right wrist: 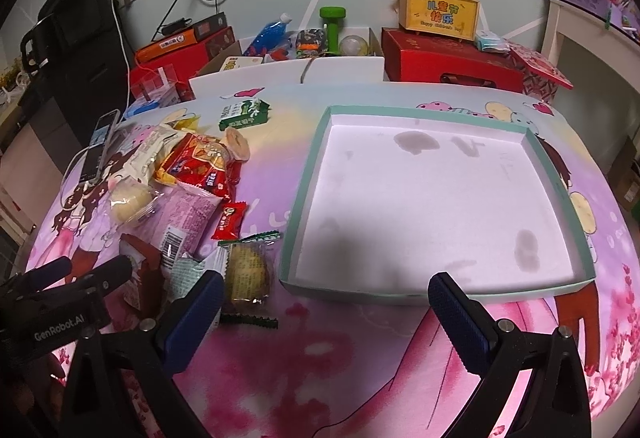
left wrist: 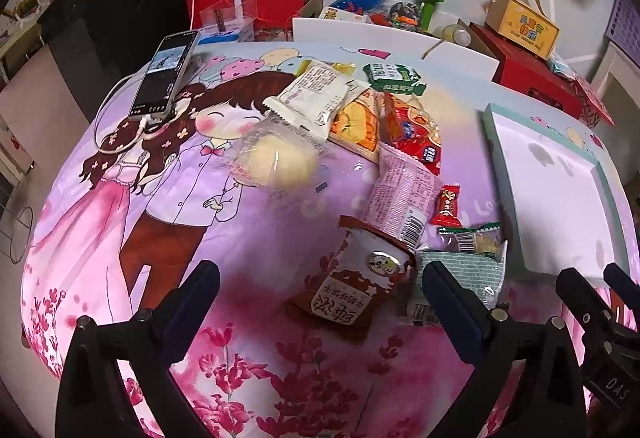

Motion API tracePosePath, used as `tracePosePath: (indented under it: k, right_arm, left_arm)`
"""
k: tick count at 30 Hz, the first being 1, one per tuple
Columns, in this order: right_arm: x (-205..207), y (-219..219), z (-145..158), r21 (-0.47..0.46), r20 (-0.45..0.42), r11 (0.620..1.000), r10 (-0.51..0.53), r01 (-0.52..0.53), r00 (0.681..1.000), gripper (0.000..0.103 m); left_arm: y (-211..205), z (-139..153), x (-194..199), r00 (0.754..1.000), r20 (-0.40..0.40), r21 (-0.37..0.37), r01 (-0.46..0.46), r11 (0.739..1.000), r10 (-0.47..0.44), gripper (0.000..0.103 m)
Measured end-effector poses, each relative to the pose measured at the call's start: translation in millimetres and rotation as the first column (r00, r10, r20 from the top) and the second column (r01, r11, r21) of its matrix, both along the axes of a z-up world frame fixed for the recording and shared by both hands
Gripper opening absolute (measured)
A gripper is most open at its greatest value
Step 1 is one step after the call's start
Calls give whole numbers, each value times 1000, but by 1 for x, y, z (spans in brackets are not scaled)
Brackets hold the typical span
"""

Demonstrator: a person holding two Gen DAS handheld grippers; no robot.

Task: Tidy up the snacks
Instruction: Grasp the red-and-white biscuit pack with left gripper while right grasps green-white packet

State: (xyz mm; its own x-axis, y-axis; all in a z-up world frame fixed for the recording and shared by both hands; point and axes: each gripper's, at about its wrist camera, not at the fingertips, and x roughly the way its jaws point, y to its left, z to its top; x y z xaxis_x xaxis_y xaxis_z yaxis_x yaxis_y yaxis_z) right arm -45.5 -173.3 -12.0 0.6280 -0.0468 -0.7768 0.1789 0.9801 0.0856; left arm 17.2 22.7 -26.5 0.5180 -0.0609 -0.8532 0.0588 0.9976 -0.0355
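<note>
Several snack packets lie in a loose pile on the cartoon-print cloth. In the left wrist view my left gripper (left wrist: 320,294) is open and empty just above the cloth, with a brown biscuit packet (left wrist: 352,286) between its fingers and a grey-green packet (left wrist: 464,274) by its right finger. A clear-wrapped bun (left wrist: 276,158), a red packet (left wrist: 416,134) and a small red candy (left wrist: 448,206) lie beyond. My right gripper (right wrist: 326,298) is open and empty before the teal-rimmed tray (right wrist: 304,194), which holds nothing. A clear-wrapped cookie (right wrist: 246,270) lies by its left finger.
A phone (left wrist: 166,74) on a white cable stands at the cloth's far left. Red boxes (right wrist: 452,66), a yellow carry box (right wrist: 438,12), a green dumbbell (right wrist: 332,22) and a cardboard box of oddments sit behind the table. The tray also shows in the left wrist view (left wrist: 504,166).
</note>
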Motion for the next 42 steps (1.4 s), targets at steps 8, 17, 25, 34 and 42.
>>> tracePosePath:
  k: [8, 17, 25, 34, 42]
  right_arm:
    - [6, 23, -6, 60, -15, 994, 95, -93, 995, 103]
    - [18, 67, -23, 81, -54, 972, 226, -221, 973, 89]
    - [27, 80, -36, 87, -70, 966, 251, -245, 965, 76]
    - [28, 74, -35, 97, -42, 967, 242, -237, 969, 49]
    - [25, 74, -29, 113, -16, 961, 255, -252, 967, 38]
  left_arm:
    - [18, -13, 8, 998, -63, -99, -30, 995, 24, 102]
    - [15, -31, 21, 992, -124, -132, -4, 991, -13, 102]
    - [3, -37, 27, 987, -151, -101, 33, 994, -48, 102]
    - [7, -40, 27, 984, -173, -129, 27, 991, -49, 68]
    - [5, -34, 22, 986, -150, -165, 47, 985, -72, 42]
